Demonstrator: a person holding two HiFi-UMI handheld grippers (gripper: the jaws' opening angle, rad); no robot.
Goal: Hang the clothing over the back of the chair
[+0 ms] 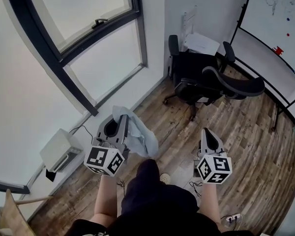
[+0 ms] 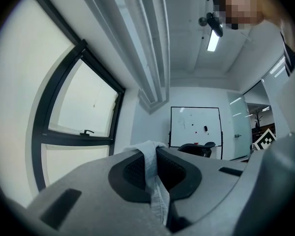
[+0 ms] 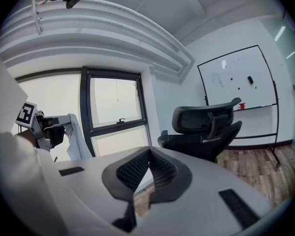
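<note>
A light blue garment hangs from my left gripper, whose jaws are shut on a fold of it. In the left gripper view the cloth is pinched between the two dark pads and drapes over their tips. My right gripper is held level to the right, its fingertips meeting with nothing between them. The black mesh office chair stands ahead by the wall, some way beyond both grippers; its backrest and headrest show in the right gripper view. From there my left gripper and the hanging cloth appear at the left.
A large dark-framed window fills the wall on the left. A whiteboard on a stand is at the back right. A white box-shaped device sits by the window, with cables and a power strip on the wooden floor.
</note>
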